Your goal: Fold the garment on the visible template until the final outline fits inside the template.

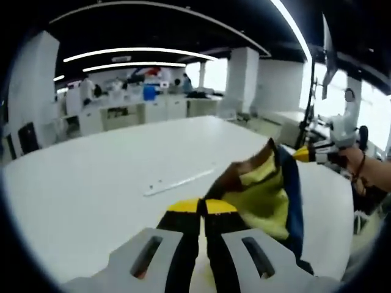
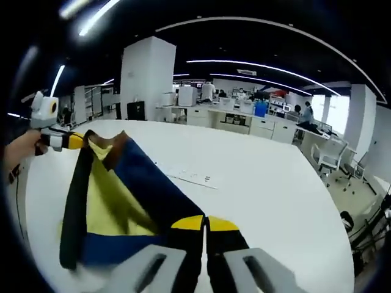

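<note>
Here the garment (image 2: 125, 195), a soft cloth in yellow, navy and brown, is hanging stretched between the two tongs above the white table (image 2: 256, 183). In the left gripper view, the left gripper (image 1: 200, 207) is clenching with its yellow-tipped jaws pressed together on an edge of the cloth, which is bunching away toward two o'clock, where the right gripper (image 1: 313, 154) is pinching the far corner in a person's hand. In the right gripper view, the right gripper (image 2: 204, 223) is likewise clamping the navy edge with jaws closed, and the cloth is running off toward ten o'clock to the left gripper (image 2: 68, 140).

The fabric is looking light and limp: it is sagging and creasing between the two holds, so it will likely drape and slump once slackened rather than keep a shape. Corners and hemmed edges are probably the best places to grip. A pale strip with small marks (image 2: 192, 177) is lying on the table beyond; whether it belongs to the template I cannot tell.
</note>
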Demonstrator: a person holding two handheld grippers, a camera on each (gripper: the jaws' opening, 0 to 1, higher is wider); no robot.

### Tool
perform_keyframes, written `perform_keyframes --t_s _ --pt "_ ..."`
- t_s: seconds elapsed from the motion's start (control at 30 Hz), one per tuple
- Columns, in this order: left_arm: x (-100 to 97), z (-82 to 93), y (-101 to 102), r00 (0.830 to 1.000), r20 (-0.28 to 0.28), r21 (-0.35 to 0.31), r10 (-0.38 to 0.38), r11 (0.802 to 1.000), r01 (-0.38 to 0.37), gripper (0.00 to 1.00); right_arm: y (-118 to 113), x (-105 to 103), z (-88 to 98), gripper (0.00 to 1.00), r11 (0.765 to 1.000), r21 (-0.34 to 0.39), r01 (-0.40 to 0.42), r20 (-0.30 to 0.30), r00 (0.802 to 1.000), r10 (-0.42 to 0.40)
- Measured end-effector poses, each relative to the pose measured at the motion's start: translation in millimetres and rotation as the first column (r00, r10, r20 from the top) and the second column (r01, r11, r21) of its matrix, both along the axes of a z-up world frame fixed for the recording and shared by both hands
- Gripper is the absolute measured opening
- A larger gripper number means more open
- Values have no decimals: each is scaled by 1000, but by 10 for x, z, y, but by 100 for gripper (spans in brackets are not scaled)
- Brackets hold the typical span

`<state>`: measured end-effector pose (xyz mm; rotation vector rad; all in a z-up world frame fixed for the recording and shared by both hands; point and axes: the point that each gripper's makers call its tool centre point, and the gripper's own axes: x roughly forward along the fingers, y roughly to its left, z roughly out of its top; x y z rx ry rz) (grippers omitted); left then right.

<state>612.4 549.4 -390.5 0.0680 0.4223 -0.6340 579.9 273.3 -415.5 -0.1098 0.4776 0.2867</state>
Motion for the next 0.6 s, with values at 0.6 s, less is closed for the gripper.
perform_keyframes --t_s 0.6 --pt "533 -939 -86 983 -145 50 116 993 -110 0 -29 459 -673 0 997 6 75 -145 987 -73"
